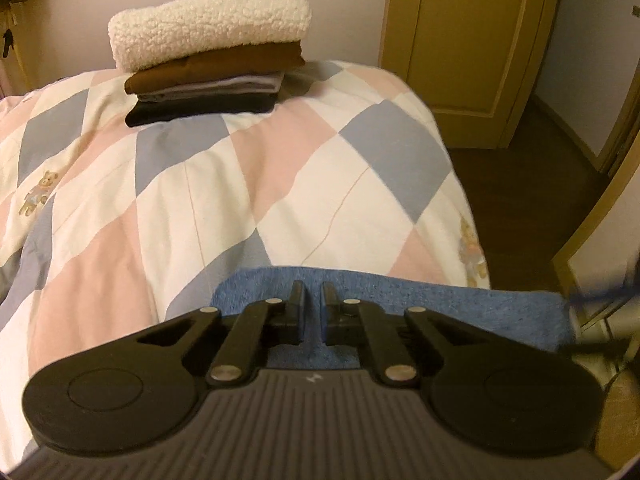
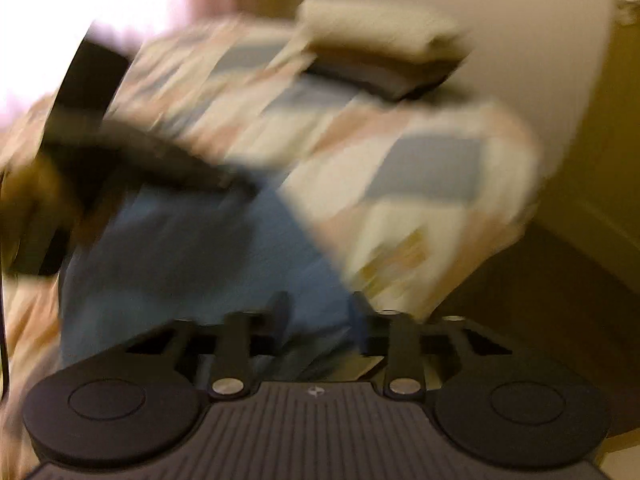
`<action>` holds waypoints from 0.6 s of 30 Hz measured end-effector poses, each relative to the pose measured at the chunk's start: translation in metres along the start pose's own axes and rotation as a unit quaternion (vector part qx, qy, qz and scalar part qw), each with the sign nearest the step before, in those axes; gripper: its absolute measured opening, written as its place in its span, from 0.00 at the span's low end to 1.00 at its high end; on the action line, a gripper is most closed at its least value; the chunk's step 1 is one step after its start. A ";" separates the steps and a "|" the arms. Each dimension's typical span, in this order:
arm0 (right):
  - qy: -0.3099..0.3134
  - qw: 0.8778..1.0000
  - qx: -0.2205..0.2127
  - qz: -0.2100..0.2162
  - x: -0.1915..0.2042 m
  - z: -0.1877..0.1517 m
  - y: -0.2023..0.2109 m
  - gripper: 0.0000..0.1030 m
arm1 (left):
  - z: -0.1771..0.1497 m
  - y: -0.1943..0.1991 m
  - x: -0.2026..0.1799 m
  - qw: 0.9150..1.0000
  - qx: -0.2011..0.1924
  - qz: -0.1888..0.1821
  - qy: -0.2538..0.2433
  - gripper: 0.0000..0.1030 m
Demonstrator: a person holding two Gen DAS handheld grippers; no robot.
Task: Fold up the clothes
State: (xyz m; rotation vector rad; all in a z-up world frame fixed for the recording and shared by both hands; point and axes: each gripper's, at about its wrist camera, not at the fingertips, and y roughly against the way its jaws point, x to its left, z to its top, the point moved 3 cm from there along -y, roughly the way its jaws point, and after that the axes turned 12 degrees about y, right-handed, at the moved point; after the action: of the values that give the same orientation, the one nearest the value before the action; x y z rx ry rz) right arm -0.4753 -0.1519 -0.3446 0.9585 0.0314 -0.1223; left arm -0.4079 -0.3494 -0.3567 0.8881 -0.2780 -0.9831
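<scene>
A blue fleecy cloth [image 1: 440, 308] stretches across the near edge of the bed, right under my left gripper [image 1: 312, 292]. Its two black fingers stand almost together, with the cloth's edge pinched in the narrow gap. The right wrist view is heavily motion-blurred. In it the same blue cloth [image 2: 192, 256] runs from the bed down between the fingers of my right gripper [image 2: 320, 312], which stand wider apart. The blur hides whether they grip it. The dark blurred shape at the left is my other gripper [image 2: 132, 152].
The bed wears a quilt [image 1: 248, 184] of pink, blue and cream diamonds. At its far end stands a pile of folded clothes [image 1: 208, 60], a cream fleece on top. Wooden wardrobe doors [image 1: 464, 36] and dark floor [image 1: 528, 208] lie to the right.
</scene>
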 end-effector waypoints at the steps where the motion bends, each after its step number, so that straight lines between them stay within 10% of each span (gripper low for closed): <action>1: 0.002 1.000 0.016 0.005 0.003 -0.004 -0.013 0.21 | 0.001 -0.002 0.002 1.000 0.004 0.002 0.002 0.06; 11: 0.000 0.997 0.038 0.066 -0.013 0.019 -0.021 0.25 | -0.026 0.105 0.041 0.992 0.000 0.078 0.099 0.04; 18: 0.066 0.991 0.037 0.113 -0.013 0.031 -0.048 0.24 | -0.053 0.051 0.068 0.973 0.019 0.165 0.158 0.04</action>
State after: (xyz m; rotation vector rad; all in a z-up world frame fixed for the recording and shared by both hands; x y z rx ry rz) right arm -0.4946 -0.2036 -0.3653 1.0362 0.0402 0.1510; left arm -0.3091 -0.3639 -0.3636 0.9830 -0.1650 -0.5207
